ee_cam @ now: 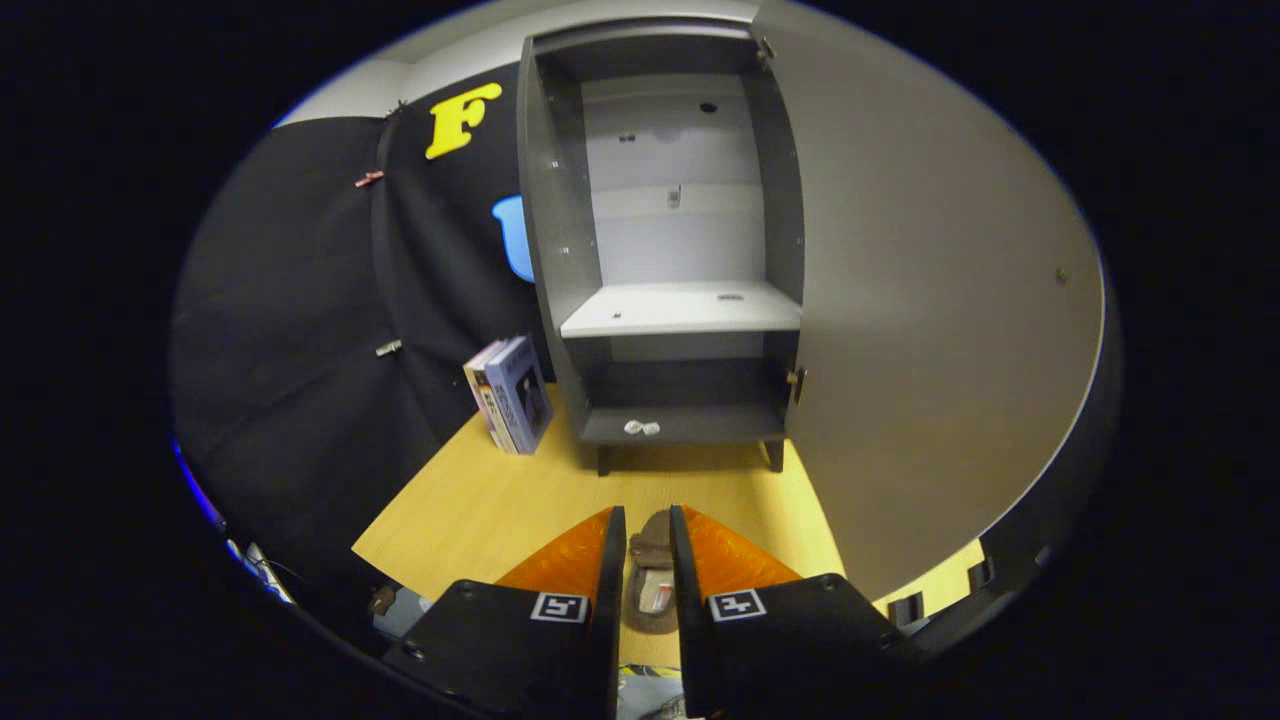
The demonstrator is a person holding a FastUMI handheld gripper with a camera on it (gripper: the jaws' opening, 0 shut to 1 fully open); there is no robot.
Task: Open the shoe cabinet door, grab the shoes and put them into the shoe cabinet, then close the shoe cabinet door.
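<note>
Fingers of the gripper point(648, 540) stand narrowly apart astride a brown shoe point(652, 585) on the wooden floor point(480, 510), with contact unclear. It looks light and soft, so grasping its side wall seems best. Its long axis points toward the shoe cabinet point(680, 310), whose door point(930, 330) is open.

Yellow wooden floor point(480, 510) below, black cloth wall point(300, 330) behind, pale wall point(450, 50) above it; two boxed books point(510, 395) leaning upright against the cloth.
</note>
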